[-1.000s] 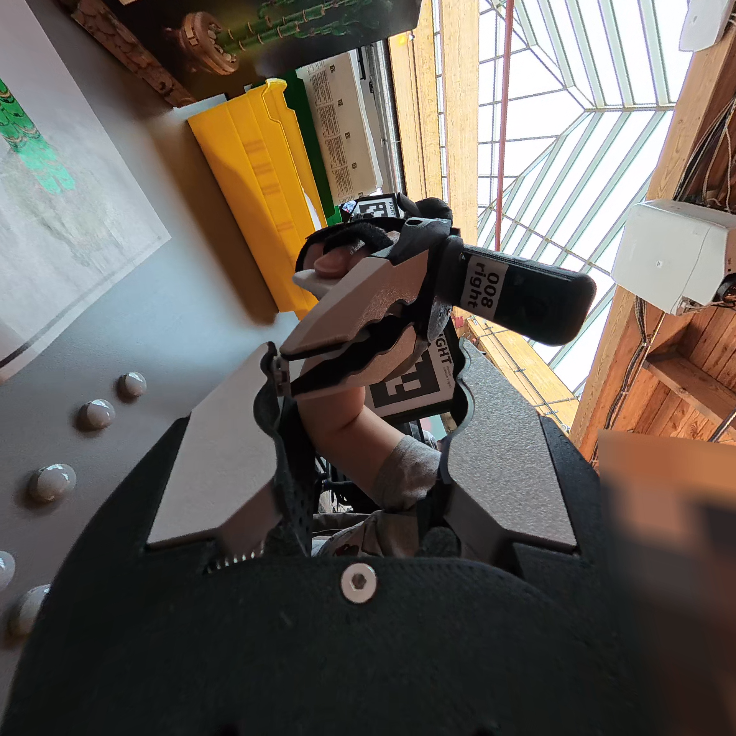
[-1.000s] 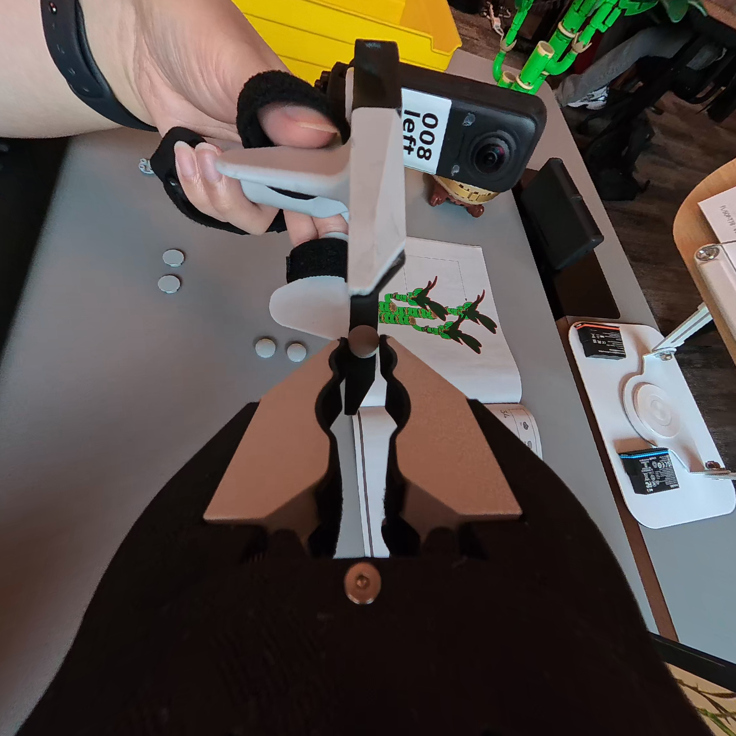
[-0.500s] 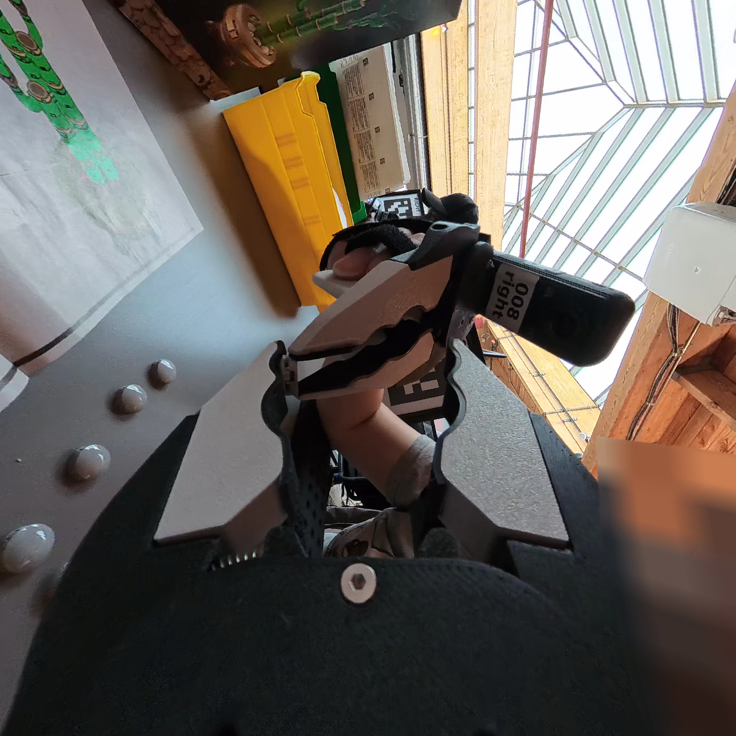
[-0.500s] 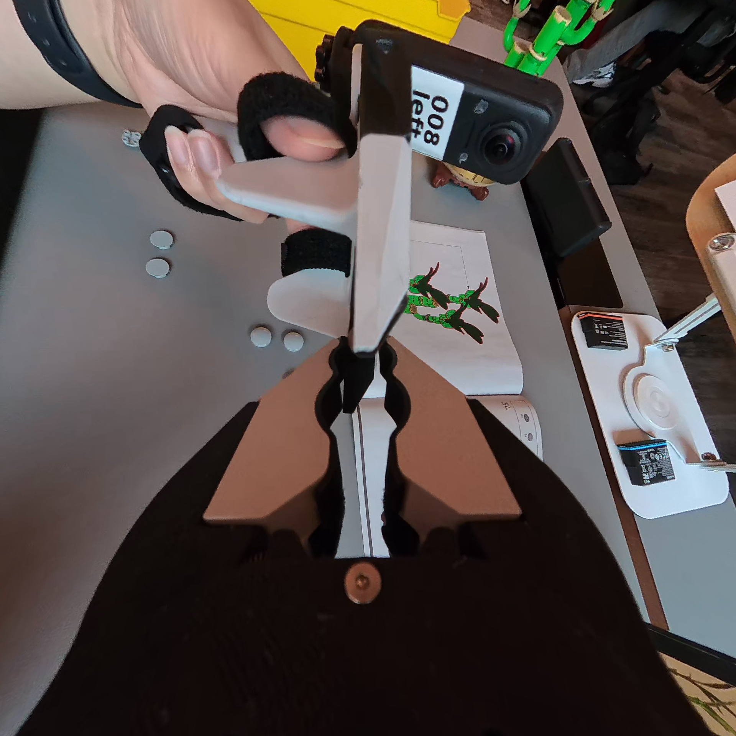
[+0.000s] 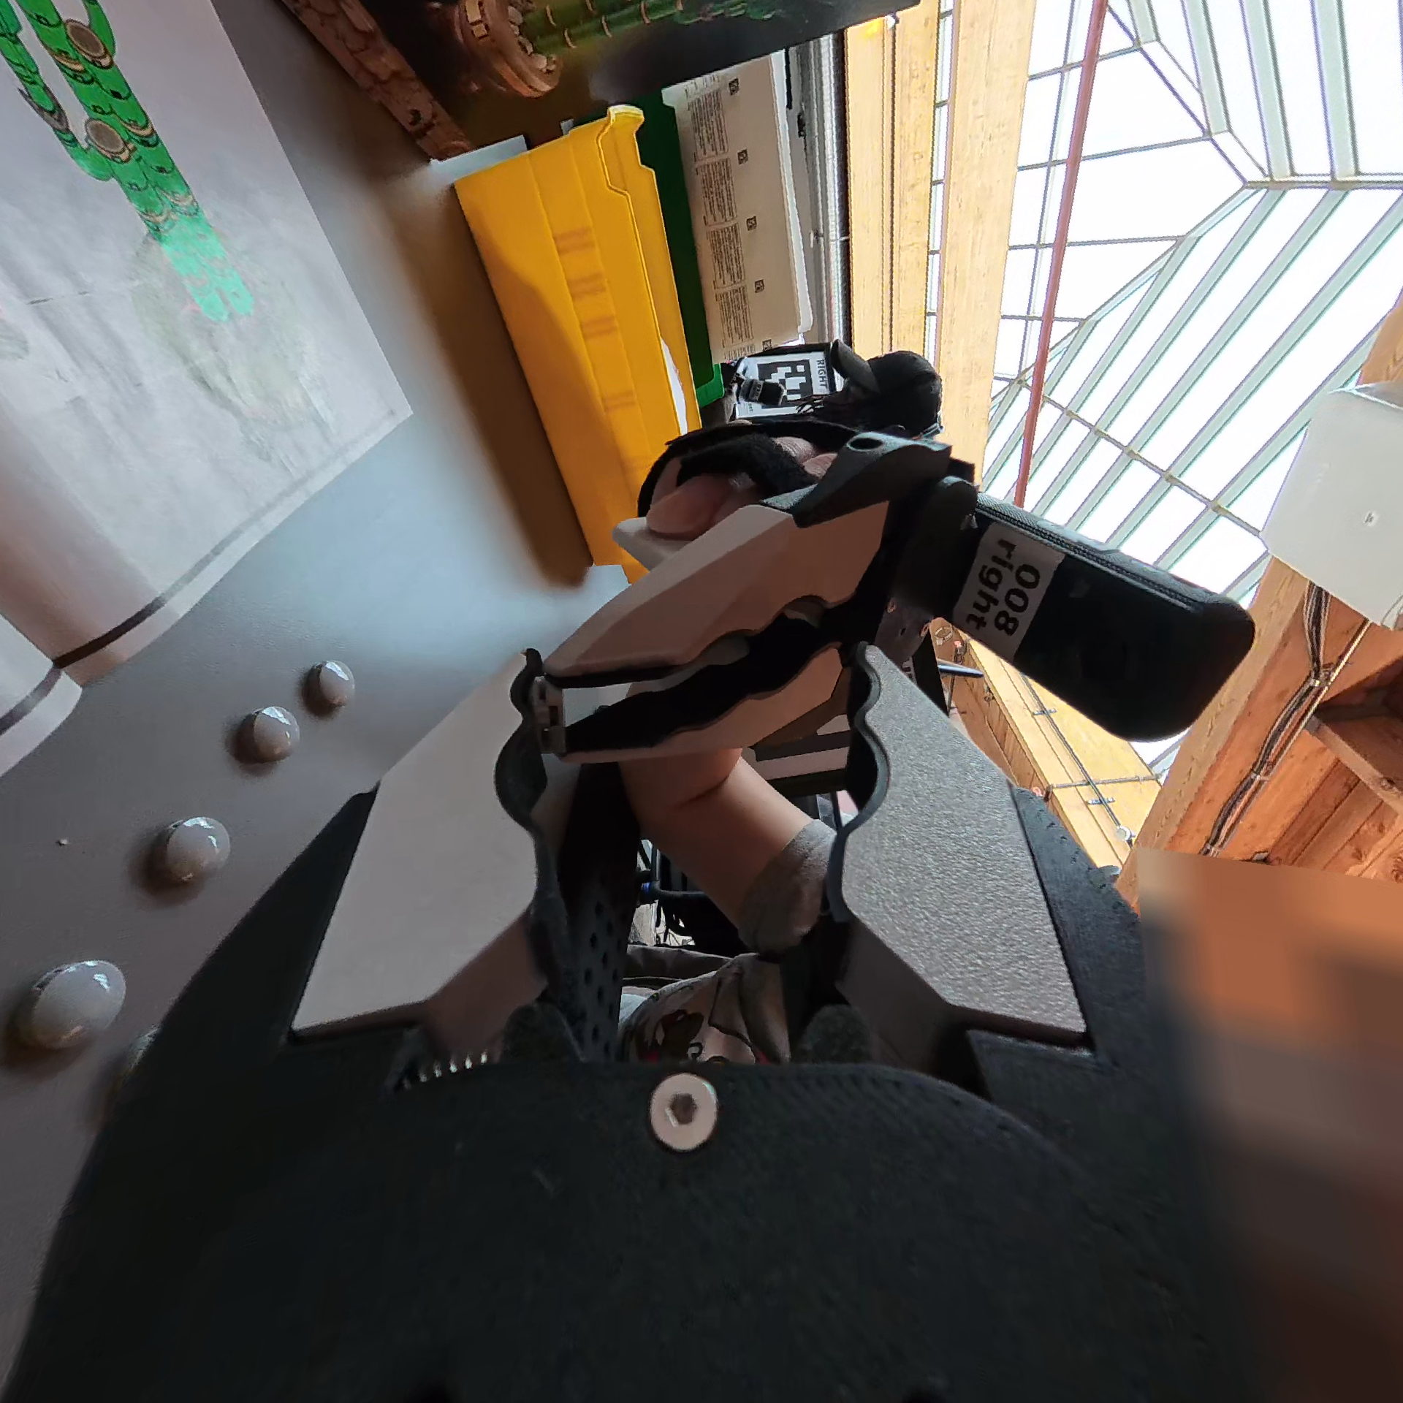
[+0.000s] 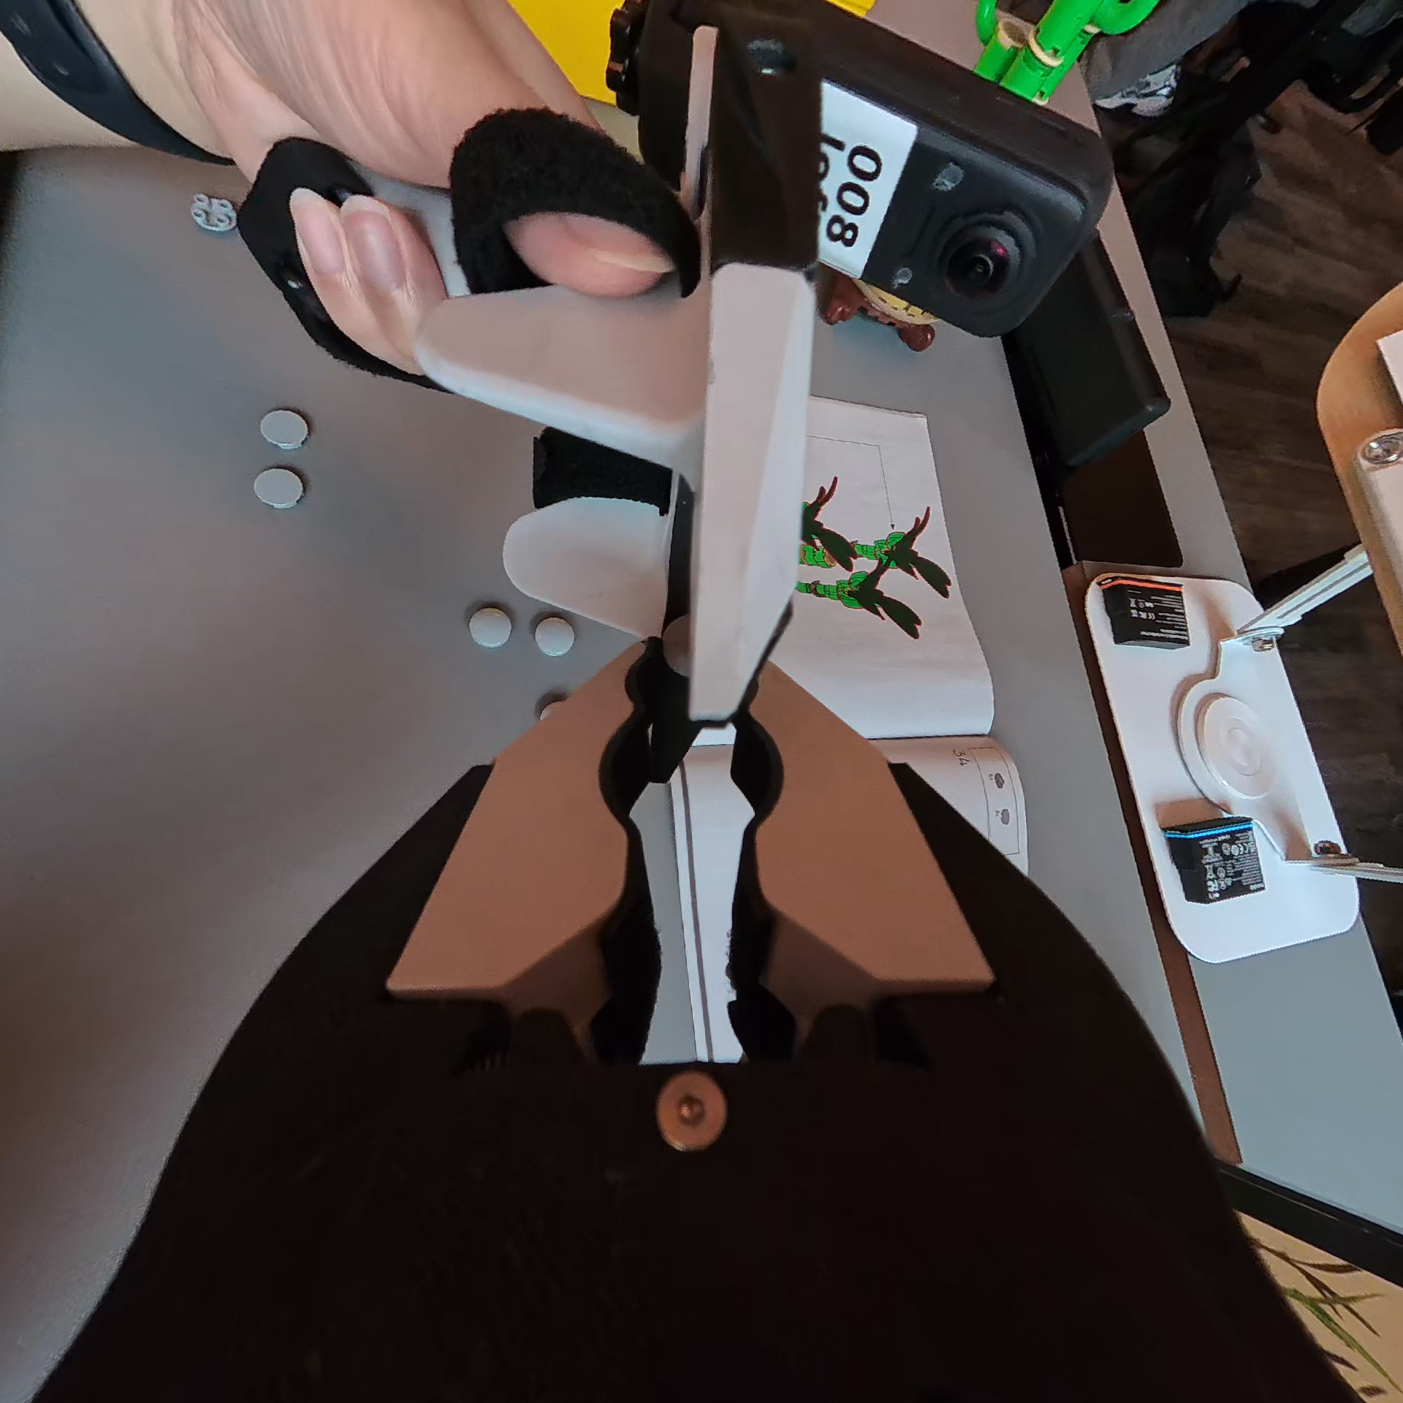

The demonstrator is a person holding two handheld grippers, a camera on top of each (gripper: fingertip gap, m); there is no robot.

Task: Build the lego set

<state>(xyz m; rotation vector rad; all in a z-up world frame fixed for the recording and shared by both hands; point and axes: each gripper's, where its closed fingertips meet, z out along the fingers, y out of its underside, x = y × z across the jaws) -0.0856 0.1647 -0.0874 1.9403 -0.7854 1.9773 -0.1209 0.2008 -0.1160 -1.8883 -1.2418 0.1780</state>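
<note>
On the grey desk (image 6: 190, 721), midway through the build by the look of it: an open instruction booklet (image 6: 896, 683) showing green stalks with dark leaves; loose round grey tiles (image 6: 282, 429), in pairs and singly left of the booklet, none yet fitted. At the far edge, a green jointed stalk assembly (image 6: 1040, 53), already put together in part; its extent is cut off by the frame. Behind the raised tools, a small brown-and-cream build (image 6: 896, 311), mostly hidden. Yellow bin (image 5: 577, 319) at the back; whether it holds further parts cannot be told. To the right, a white tray (image 6: 1291, 934) with two small black battery packs, not part of the set. Above the desk, both tools meet in the air. Left gripper (image 5: 695, 683): fingers spread wide, holding nothing of its own, one of them standing edge-on in the right wrist view. Right gripper (image 6: 695, 706): fingers pressed nearly together, tips against the black pad of that left finger, pinching what looks like a small grey piece (image 5: 548, 710); whether it is being lifted off the pad or handed over cannot be told. Judged state: some sub-assemblies done, the stalks of the booklet page not yet matched on the desk, the held piece and loose tiles still unplaced.
</note>
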